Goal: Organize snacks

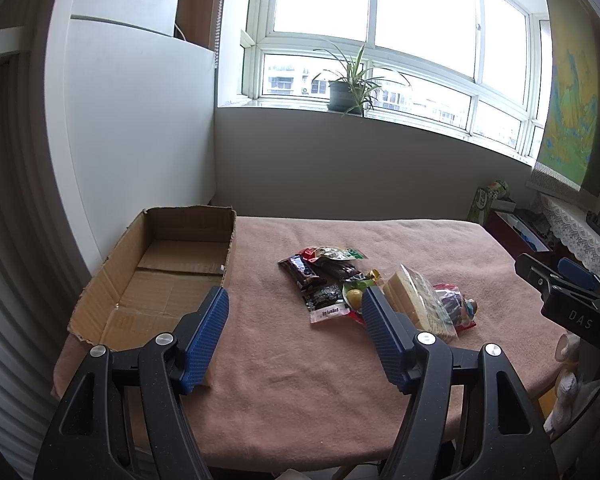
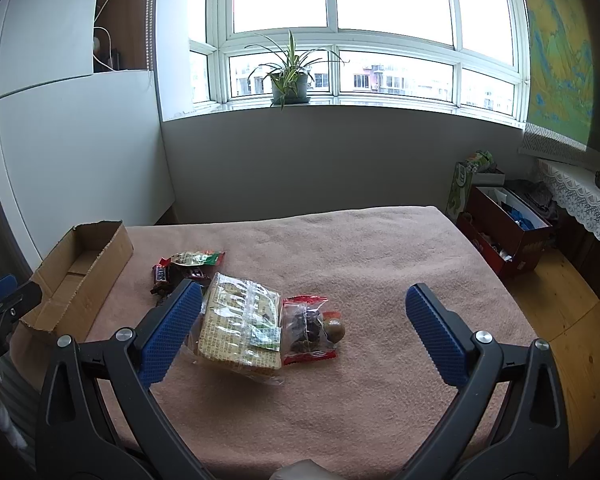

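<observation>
Both tongs hang nearest the lens, each spread wide with nothing between its blue pads: the left tongs and the right tongs. In the right view, the left pad overlaps the cracker bag's near corner, though contact cannot be told.

Taking the cracker bag as landmark: under it lies the bench, draped in a pink blanket and much the largest thing. Well left of the bag, at the bench's left edge, sits an open cardboard box, its floor bare. The bag itself is clear plastic, holding square pale crackers, and lies flat near the bench's middle. Touching its right side is a red-edged packet of dark fruit with a brown round sweet against it. Just behind and left of the bag lies a heap of small snacks: a dark chocolate bar, a green and red pouch, a black wrapper, a white sachet and a yellow candy.

Far behind the bag, a potted plant stands on the windowsill.
</observation>
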`<state>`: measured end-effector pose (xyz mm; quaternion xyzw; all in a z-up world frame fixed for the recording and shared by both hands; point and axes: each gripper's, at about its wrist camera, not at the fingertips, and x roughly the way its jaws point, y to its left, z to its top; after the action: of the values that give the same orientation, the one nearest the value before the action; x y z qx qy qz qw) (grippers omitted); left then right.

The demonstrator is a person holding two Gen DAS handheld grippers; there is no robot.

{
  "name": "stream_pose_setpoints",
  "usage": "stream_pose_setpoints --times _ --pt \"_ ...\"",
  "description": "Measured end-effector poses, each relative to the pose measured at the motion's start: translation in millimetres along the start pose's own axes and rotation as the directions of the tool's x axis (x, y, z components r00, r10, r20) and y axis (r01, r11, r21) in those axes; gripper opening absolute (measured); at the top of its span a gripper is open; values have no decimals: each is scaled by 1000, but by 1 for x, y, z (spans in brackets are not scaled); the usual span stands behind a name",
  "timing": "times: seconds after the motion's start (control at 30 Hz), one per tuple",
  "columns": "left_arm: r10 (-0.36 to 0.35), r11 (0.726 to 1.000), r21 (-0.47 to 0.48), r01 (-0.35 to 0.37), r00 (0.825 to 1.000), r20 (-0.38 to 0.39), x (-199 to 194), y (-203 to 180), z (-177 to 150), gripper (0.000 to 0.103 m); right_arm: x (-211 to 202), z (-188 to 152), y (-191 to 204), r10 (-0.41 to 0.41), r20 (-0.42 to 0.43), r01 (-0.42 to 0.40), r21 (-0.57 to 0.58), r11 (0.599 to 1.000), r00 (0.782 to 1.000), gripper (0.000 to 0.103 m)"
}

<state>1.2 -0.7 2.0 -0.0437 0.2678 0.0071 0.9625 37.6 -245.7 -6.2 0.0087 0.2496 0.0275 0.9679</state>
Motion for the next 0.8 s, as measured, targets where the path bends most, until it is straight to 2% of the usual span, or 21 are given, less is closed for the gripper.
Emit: stream_pose_setpoints --times 0.8 --pt "-7 1000 -2 7 1000 4 -4 0 -1 69 -2 0 2 5 1 -5 -1 1000 1000 103"
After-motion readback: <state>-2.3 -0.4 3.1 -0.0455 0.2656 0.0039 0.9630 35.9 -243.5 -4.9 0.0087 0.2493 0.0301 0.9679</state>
